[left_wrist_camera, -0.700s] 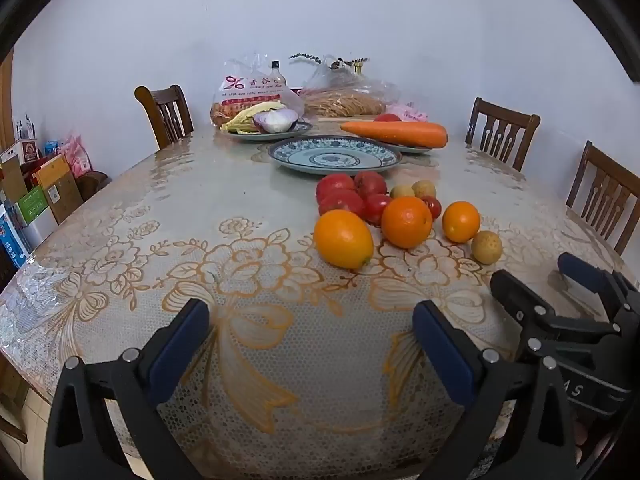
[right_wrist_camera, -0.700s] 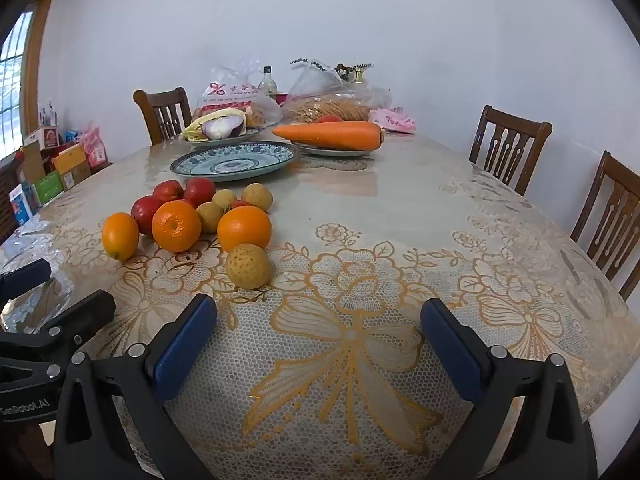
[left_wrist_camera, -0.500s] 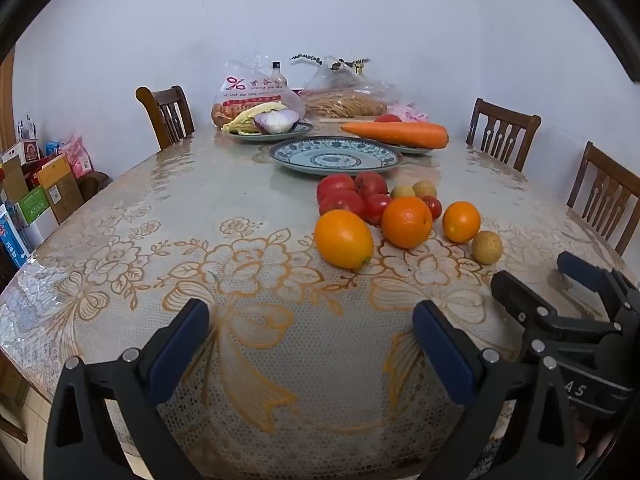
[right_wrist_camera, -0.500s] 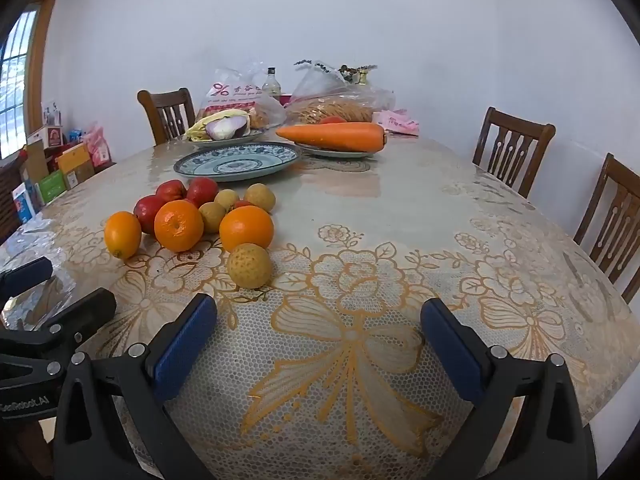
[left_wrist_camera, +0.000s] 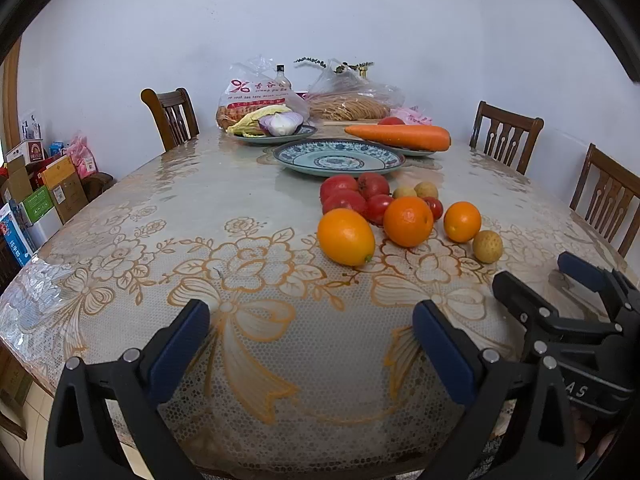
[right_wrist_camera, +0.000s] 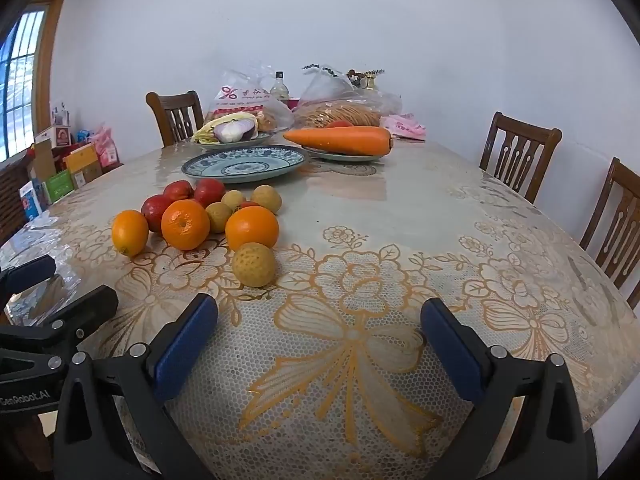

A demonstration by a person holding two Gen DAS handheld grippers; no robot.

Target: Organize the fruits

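Right wrist view: loose fruit heap (right_wrist_camera: 208, 216) sat ahead-left of the right gripper (right_wrist_camera: 320, 336), jaws spread, empty.
Round, firm, roll-prone oranges wanted a gentle pinch across the middle; red fruits seemed softer. Left gripper (left_wrist_camera: 312, 344) likewise gaped over the tabletop (left_wrist_camera: 160, 216); patterned plate (left_wrist_camera: 340, 158) beyond.

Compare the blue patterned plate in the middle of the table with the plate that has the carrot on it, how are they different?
The blue patterned plate is empty; the carrot plate carries a large carrot that hides most of it. The blue patterned plate sits nearer the loose fruit; the carrot plate lies behind it, by the bags. The blue one's pattern shows fully; the carrot plate's does not. Both rest flat on the table.
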